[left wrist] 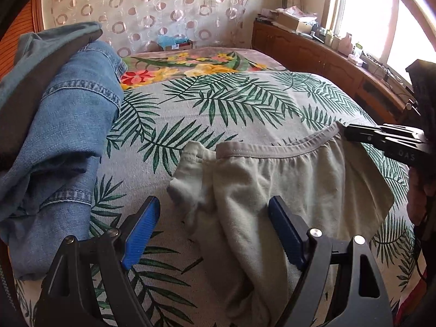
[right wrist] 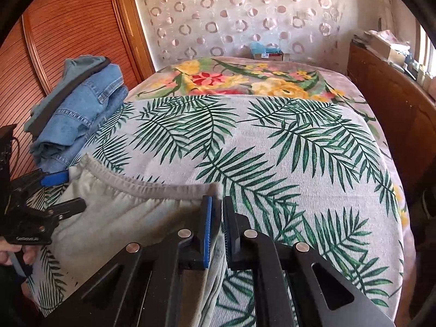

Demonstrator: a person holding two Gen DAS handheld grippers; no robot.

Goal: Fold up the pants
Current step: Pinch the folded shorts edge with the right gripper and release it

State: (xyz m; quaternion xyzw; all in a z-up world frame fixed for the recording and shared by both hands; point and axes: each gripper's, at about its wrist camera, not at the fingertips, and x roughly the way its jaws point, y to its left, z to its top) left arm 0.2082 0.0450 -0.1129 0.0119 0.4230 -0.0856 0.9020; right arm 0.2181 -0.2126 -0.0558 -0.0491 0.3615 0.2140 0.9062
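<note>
Counting one pants (left wrist: pixel 286 185), two hand-held grippers

The pale pants (left wrist: pixel 286 179) run off the lower edge, their legs unseen in both views.

Circle-patterned curtain (right wrist: pixel 245 13), wooden sideboard (left wrist: pixel 313 51), bright window (left wrist: pixel 368 13).

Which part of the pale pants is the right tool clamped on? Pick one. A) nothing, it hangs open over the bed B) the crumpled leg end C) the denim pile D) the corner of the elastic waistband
D: the right tool has its blue pads closed on the waistband corner of the pale pants, while the left tool stands open over the other side.
</note>
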